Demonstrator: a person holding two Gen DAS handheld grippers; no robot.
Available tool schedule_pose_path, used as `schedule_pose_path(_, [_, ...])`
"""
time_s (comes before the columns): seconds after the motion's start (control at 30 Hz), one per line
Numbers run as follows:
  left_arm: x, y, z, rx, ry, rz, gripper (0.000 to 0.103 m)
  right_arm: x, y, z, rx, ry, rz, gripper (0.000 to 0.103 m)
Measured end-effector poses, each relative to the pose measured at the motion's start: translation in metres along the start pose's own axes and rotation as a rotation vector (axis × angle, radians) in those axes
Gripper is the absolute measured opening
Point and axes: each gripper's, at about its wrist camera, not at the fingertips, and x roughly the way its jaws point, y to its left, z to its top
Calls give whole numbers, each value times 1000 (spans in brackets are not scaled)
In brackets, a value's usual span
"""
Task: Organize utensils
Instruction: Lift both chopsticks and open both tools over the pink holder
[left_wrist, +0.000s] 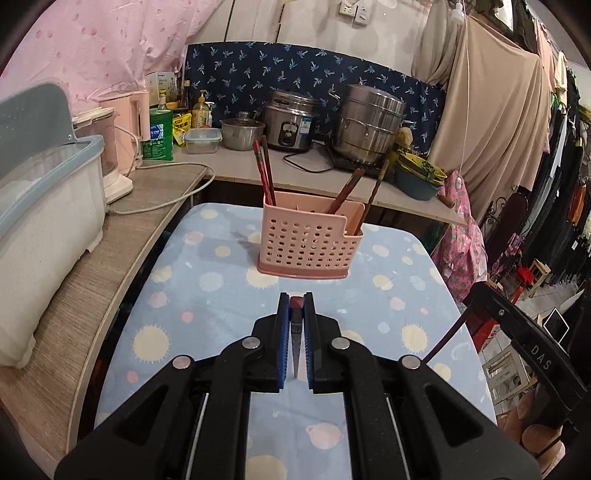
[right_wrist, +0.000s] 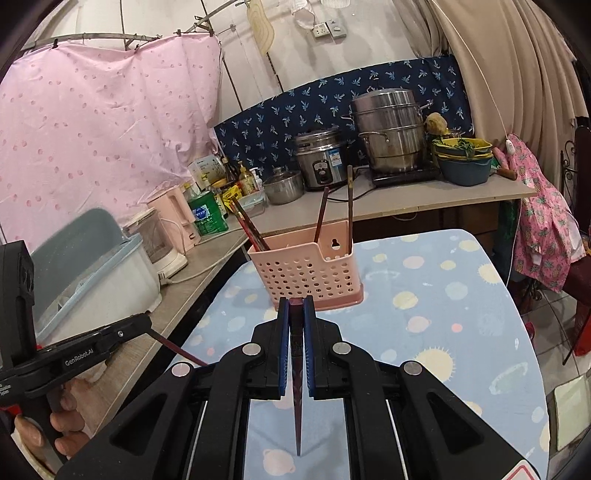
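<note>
The left gripper (left_wrist: 296, 306) is closed narrowly on a single chopstick (left_wrist: 296, 332), which sits pinched between the blue pads (left_wrist: 283, 332) with its reddish butt end showing at the fingertips and its thin end pointing back toward the camera. The right gripper (right_wrist: 296, 308) is likewise clamped on a dark red chopstick (right_wrist: 297, 387), the blunt end at the fingertips and the pointed tip running back below the jaws. Both grippers hover above the table (left_wrist: 207, 295), which is covered in a light blue cloth printed with suns and planets. A pink perforated utensil holder (left_wrist: 306, 243) stands upright on the cloth near the table's far edge, roughly centred across its width, and is not touched by either gripper. It already contains several dark red chopsticks (left_wrist: 264, 173): a pair leaning in its left compartment, others leaning in the right part, and one in the lower notched section at its right end. In the right wrist view the holder (right_wrist: 306, 269) lies just beyond the right gripper's fingertips. Behind the table runs a counter (left_wrist: 258, 170) carrying a rice cooker (left_wrist: 290, 122), a stacked steel steamer pot (left_wrist: 369, 122), a small lidded pot (left_wrist: 242, 133) and bottles. A white dish-drainer box (left_wrist: 44, 192) sits along the counter's left run.
</note>
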Motion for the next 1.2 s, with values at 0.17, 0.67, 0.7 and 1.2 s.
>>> schedule_pose_path(0.17, [4, 4, 36, -9, -43, 0, 7, 11, 2, 29, 1, -35, 13, 7])
schedule_pose_path(0.67, [11, 6, 188, -58, -314, 45, 7, 69, 22, 178, 15, -230, 27, 7])
schedule_pose_path(0.7, [16, 5, 197, -59, -326, 48, 7, 75, 23, 185, 11, -235, 22, 7])
schedule_pose_path(1.2, [116, 15, 199, -64, -218, 90, 7, 172, 2, 179, 9, -121, -50, 7])
